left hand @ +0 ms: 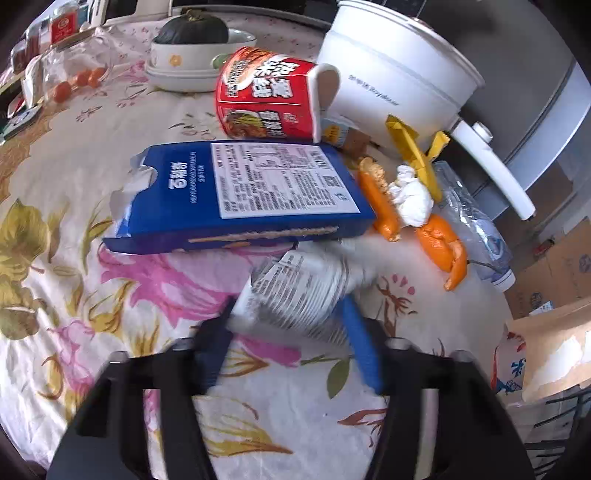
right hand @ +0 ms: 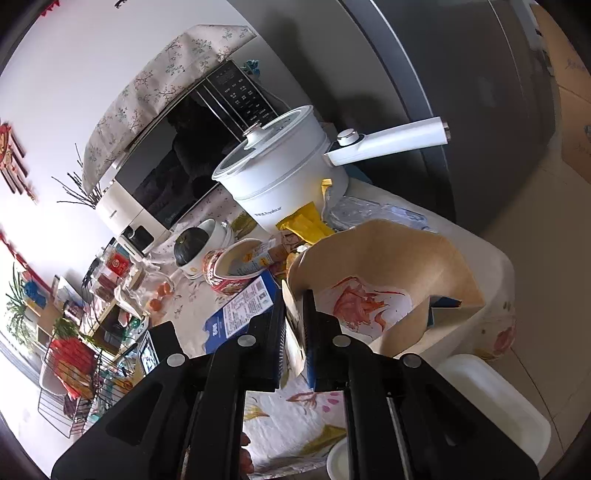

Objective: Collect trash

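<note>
The left gripper (left hand: 288, 306) pinches a white crumpled wrapper (left hand: 299, 295) with fine black print between its fingers, one black-padded, the other blue; the wrapper is motion-blurred, so its text cannot be read and its far end smears into the tablecloth (left hand: 74, 258), a pale floral cloth with pink and olive blooms. Just beyond it lies a flat blue carton (left hand: 243, 195) with a white nutrition label, its torn end to the left. Behind the carton a red instant-noodle cup (left hand: 266, 96) lies on its side, mouth toward a white electric pot (left hand: 395, 74). To the right of the carton sit orange peels (left hand: 439, 240), a wad of white tissue (left hand: 412, 195), a yellow wrapper (left hand: 410, 144) and a crushed clear plastic bottle (left hand: 476, 229), all crowded near the table edge; a small packet between cup and pot is mostly hidden. The right gripper (right hand: 293, 317) has its fingers pressed close on the rim of a brown paper bag (right hand: 388, 258), holding it open at the table's corner; the bag's inside shows a white patch with an orange-red print, and its lower part is cut off by the gripper body. From the right wrist view the bag hides the peels and tissue, and only a corner of the blue carton (right hand: 240, 314) and the noodle cup's (right hand: 229, 269) open mouth show. A dark green squash (left hand: 192, 29) rests in a white bowl (left hand: 192, 62) farther back, and a microwave (right hand: 177, 162) under a patterned cloth stands behind the pot (right hand: 280, 177). A white bin (right hand: 491, 398) on the floor below the table is partly covered by the gripper.
</note>
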The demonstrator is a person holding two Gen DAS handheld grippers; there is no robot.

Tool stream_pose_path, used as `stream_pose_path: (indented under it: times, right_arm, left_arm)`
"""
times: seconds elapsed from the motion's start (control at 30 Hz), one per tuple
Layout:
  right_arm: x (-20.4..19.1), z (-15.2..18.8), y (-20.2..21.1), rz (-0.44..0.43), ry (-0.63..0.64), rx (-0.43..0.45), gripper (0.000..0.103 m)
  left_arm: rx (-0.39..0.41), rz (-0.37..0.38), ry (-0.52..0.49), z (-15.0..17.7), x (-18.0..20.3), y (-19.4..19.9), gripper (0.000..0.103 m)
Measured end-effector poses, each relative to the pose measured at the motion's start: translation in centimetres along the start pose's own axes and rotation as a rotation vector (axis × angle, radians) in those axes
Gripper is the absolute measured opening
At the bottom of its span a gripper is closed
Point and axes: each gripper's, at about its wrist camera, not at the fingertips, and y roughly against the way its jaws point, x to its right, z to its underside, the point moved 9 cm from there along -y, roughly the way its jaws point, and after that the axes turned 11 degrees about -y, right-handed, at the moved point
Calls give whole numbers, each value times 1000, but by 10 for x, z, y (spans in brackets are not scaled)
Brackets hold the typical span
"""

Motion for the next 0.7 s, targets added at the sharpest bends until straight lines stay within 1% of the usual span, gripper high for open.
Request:
stream_pose_path:
  times: [0.07,0.13,0.17,0.27,0.3,0.33,0.47,0.7]
  right_arm:
    - [5,-2,2,3,-10,3,8]
    - [8,-4,5,2,-21,6,9]
    - [9,-5,6,3,-23,8,9]
    - [11,-6,10,4,-21,15,9]
    - [11,-5,10,4,-20,16,9]
    - [11,-5,11,5,-20,17,9]
    - [12,-4,13,8,-18,17,9]
    - [9,-2,20,-1,-13,24,9]
  left_arm:
    - [-1,26,1,0,2,-1,33]
    - [-3,60,-2,0,5,-2,22]
    - [-3,69,-3,1,6,-1,19]
    - [13,98,-14,0,9,4,14]
    - [22,113,-19,-1,11,8,7]
    - [27,126,-25,-2,13,10,3]
    - [59,174,-45,-5,23,26,1]
    - [102,229,-53,-10,30,52,1]
